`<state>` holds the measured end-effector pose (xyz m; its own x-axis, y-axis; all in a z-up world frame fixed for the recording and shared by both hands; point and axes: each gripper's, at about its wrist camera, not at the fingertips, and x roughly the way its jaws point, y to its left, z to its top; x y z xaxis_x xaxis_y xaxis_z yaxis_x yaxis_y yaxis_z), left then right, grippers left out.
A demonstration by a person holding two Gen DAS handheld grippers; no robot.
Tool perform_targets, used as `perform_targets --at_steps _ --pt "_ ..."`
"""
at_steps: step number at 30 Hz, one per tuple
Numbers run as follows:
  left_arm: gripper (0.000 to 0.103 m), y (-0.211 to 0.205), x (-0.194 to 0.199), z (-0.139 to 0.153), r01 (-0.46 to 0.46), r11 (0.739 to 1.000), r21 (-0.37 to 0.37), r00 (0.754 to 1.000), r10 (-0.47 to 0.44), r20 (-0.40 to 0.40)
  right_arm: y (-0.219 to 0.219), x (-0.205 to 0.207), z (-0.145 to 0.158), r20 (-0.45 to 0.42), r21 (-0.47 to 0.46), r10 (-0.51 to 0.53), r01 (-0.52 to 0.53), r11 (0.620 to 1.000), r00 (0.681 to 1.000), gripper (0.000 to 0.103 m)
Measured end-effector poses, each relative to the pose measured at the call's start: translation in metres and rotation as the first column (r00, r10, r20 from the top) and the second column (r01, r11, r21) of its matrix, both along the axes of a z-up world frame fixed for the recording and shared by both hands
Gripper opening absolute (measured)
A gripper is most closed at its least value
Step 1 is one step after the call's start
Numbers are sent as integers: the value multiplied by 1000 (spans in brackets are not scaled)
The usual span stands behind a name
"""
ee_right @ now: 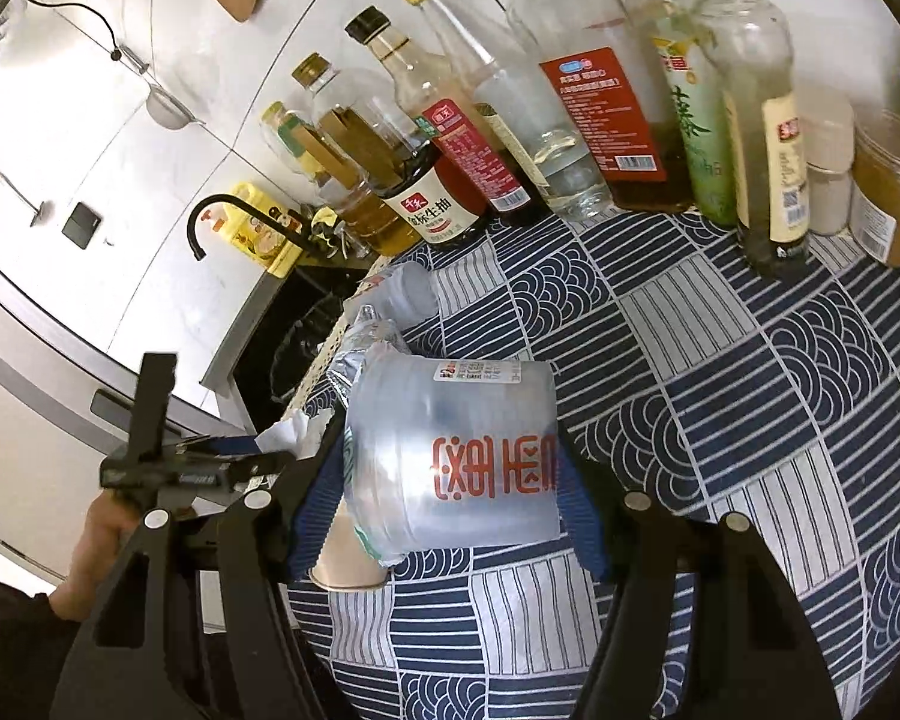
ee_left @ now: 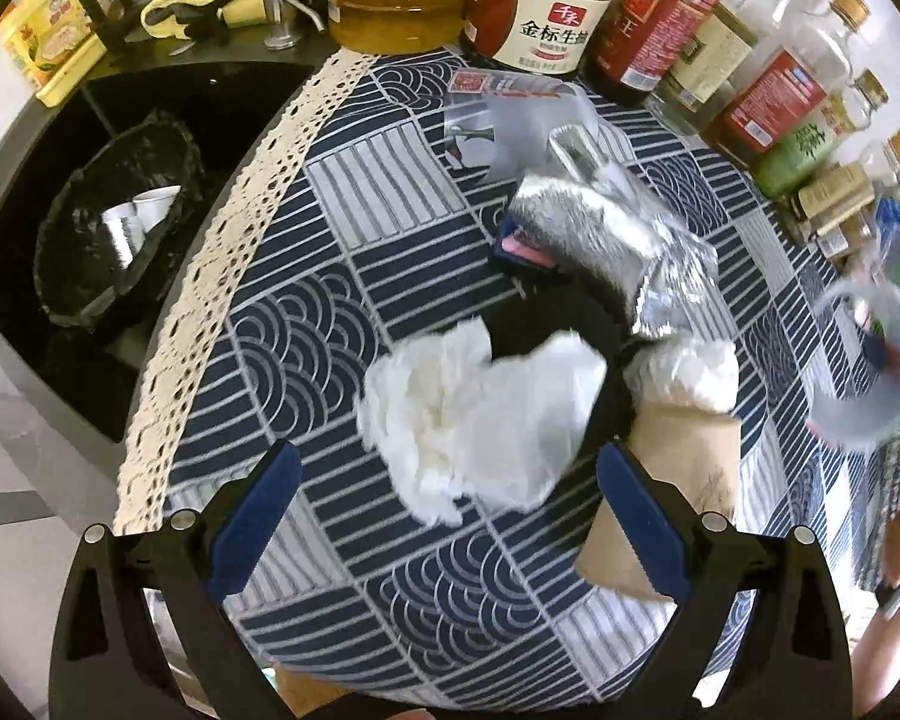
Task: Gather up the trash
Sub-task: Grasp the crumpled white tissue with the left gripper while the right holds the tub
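My right gripper [ee_right: 450, 480] is clamped on a translucent plastic cup with red lettering [ee_right: 456, 456], lifted over the blue-and-white patterned tablecloth [ee_right: 720, 372]. My left gripper [ee_left: 444, 516] stands with its jaws apart and empty, just above a crumpled white tissue [ee_left: 468, 414] lying on that tablecloth. Beside the tissue rest a crushed silver foil wrapper [ee_left: 600, 222] and a brown paper cup [ee_left: 684, 468]. Off the tablecloth's lace edge, a black-lined bin [ee_left: 114, 222] sits in the dark sink.

Each hand-held gripper [ee_left: 447, 516] has black triangular-cutout arms, silver screws and blue, seemingly ribbed, finger pads [ee_right: 582, 510].
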<state>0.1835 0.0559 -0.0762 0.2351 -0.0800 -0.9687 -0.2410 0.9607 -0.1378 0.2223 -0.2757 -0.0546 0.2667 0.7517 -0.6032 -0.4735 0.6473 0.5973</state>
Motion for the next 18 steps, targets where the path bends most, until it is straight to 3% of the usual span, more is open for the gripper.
perform_targets --at_steps 7,12,16,18 --pt "89 11 9 -16 -28 999 -32 999 27 -39 -2 -5 -3 -6 19 -4 4 1000 1000 65" --pt "74 29 10 -24 -95 992 -89 995 92 -40 2 -2 -5 -14 15 6 -6 1000 1000 65" --pt "70 39 8 -36 -138 983 -125 989 129 -72 5 -2 -4 -15 19 16 -15 1000 1000 65" --pt "59 41 5 -40 -151 981 -121 986 141 -84 8 -1 -5 -19 18 20 -20 1000 1000 65"
